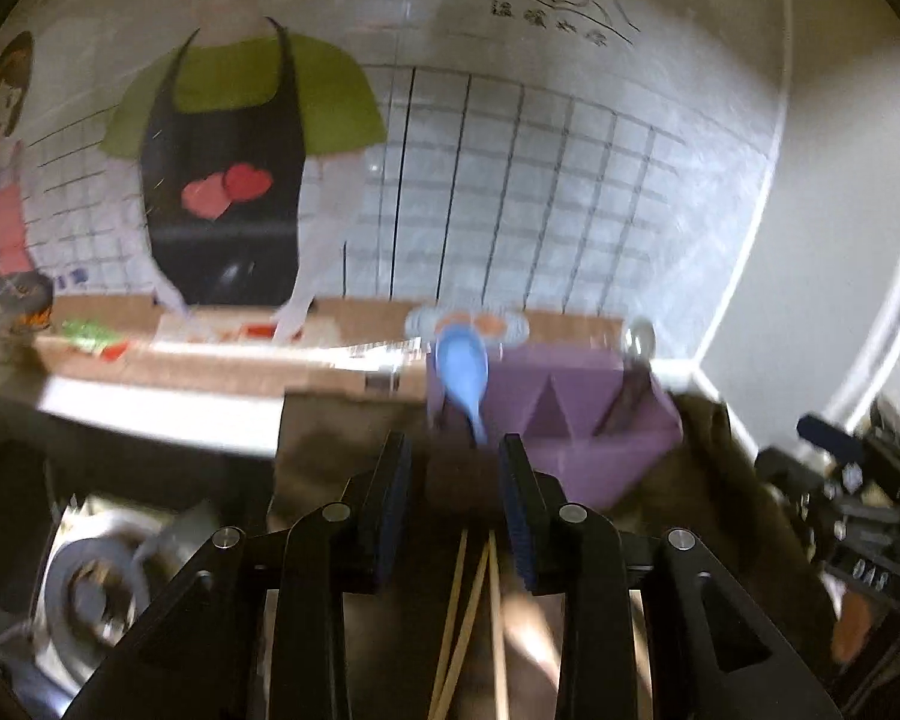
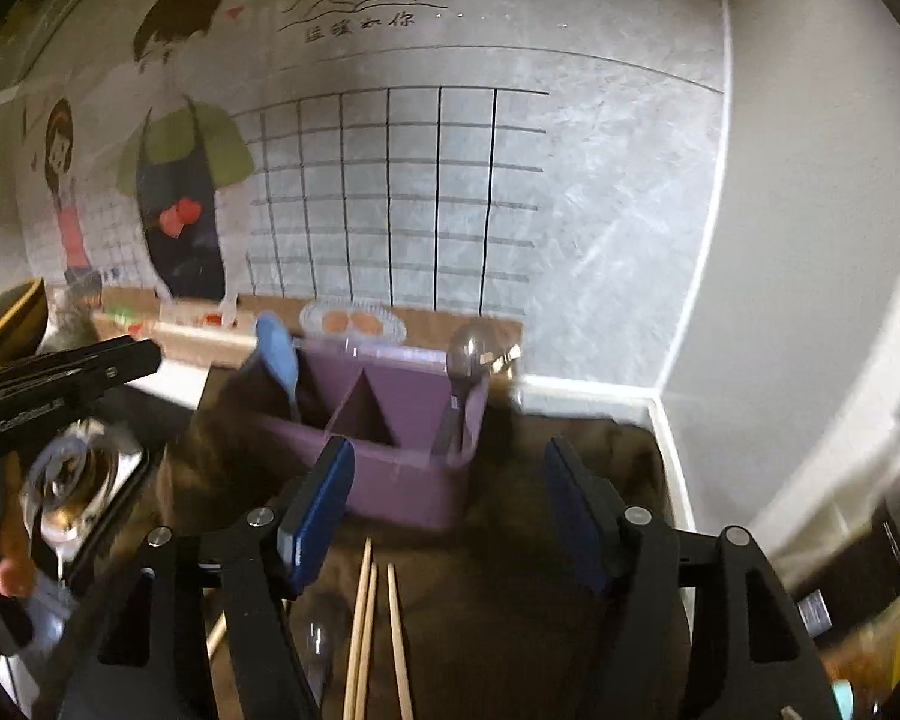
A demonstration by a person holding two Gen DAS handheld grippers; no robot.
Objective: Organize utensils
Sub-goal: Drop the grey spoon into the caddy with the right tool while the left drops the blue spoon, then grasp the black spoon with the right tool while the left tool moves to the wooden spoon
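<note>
A purple utensil holder (image 1: 570, 420) (image 2: 390, 450) with compartments stands on a brown cloth by the wall. A blue spoon (image 1: 463, 367) (image 2: 277, 357) stands in its left compartment and a clear plastic spoon (image 2: 471, 360) (image 1: 636, 360) in its right one. Wooden chopsticks (image 1: 474, 630) (image 2: 372, 636) lie on the cloth below both grippers. My left gripper (image 1: 453, 468) is open and empty, just short of the blue spoon's handle. My right gripper (image 2: 450, 480) is open and empty in front of the holder.
A glass bowl (image 2: 78, 480) and metal items (image 1: 96, 588) sit at the left. The left gripper's body (image 2: 60, 384) shows at the left of the right wrist view. A clear spoon (image 2: 318, 642) lies on the cloth. Dark clutter (image 1: 858, 510) is at the right.
</note>
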